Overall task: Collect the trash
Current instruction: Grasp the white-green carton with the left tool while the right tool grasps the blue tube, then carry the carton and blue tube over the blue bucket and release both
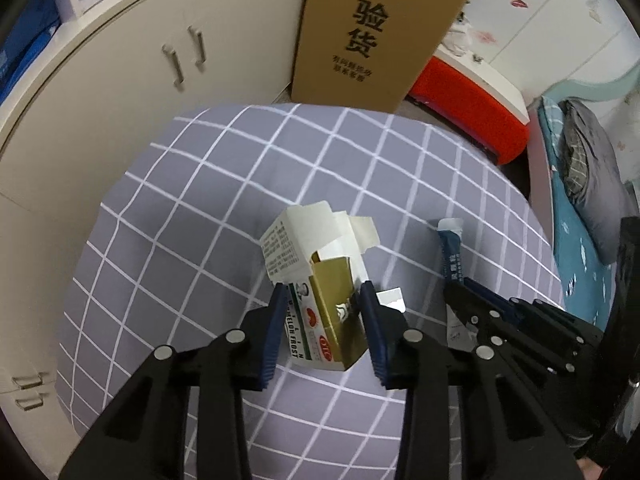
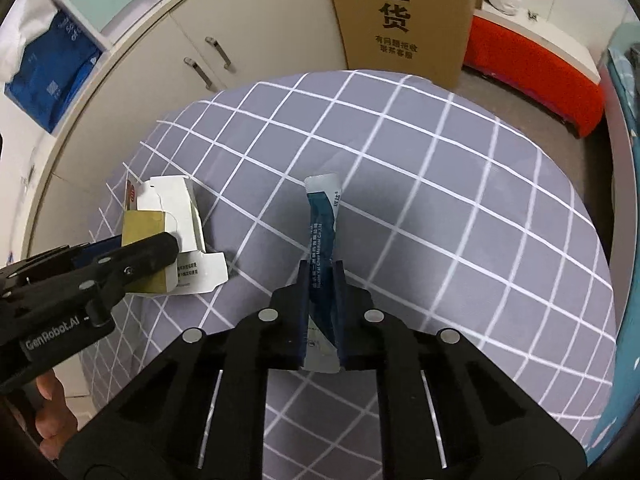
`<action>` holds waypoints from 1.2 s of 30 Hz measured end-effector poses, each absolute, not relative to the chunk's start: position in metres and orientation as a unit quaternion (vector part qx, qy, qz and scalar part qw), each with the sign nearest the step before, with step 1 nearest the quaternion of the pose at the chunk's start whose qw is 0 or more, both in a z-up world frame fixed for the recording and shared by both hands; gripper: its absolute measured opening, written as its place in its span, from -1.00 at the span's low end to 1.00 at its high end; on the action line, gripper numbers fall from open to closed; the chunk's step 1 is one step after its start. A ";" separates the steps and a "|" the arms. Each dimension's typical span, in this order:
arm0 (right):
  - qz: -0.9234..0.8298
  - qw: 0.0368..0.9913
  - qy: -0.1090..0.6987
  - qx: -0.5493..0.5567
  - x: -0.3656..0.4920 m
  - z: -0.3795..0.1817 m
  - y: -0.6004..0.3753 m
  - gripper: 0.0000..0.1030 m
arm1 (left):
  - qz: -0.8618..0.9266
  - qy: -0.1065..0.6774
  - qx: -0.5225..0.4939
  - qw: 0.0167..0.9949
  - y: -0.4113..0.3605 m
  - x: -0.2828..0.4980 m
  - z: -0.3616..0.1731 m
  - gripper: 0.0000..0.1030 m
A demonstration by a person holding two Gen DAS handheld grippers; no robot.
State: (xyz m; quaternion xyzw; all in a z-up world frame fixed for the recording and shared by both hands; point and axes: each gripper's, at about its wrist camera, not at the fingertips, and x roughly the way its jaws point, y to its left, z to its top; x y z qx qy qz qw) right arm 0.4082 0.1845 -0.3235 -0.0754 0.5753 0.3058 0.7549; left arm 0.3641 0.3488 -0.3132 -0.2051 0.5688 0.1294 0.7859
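An opened white and gold medicine carton point(image 1: 312, 248) lies on the grey checked cloth point(image 1: 200, 200). My left gripper point(image 1: 323, 292) points down at it, with both blue pads pressed against the carton's sides. In the right wrist view the same carton point(image 2: 176, 204) shows at the left under the left gripper point(image 2: 160, 240). A blue sachet point(image 2: 322, 216) with a torn white top stands up from my right gripper point(image 2: 322, 268), which is shut on its lower half. In the left wrist view the sachet point(image 1: 450, 248) and the right gripper point(image 1: 456, 292) appear just to the right of the carton.
A tall brown cardboard box point(image 1: 372, 32) stands behind the cloth-covered surface, beside a red and white bench point(image 1: 472, 112). Cream cabinets point(image 1: 120, 80) run along the left. A bed with teal bedding point(image 1: 580, 248) lies to the right. A hand point(image 2: 52, 420) holds the left gripper's handle.
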 end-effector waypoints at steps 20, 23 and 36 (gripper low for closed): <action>0.276 0.802 0.524 0.084 0.384 -0.233 0.007 -0.79 | 0.029 0.538 -0.103 0.836 0.169 0.364 -0.229 -0.30; 0.261 0.810 0.515 0.097 0.376 -0.226 -0.040 -0.79 | 0.011 0.532 -0.084 0.842 0.120 0.365 -0.218 -0.30; 0.167 0.838 0.499 0.144 0.341 -0.209 -0.264 -0.79 | -0.077 0.530 -0.040 0.843 -0.086 0.365 -0.204 -0.30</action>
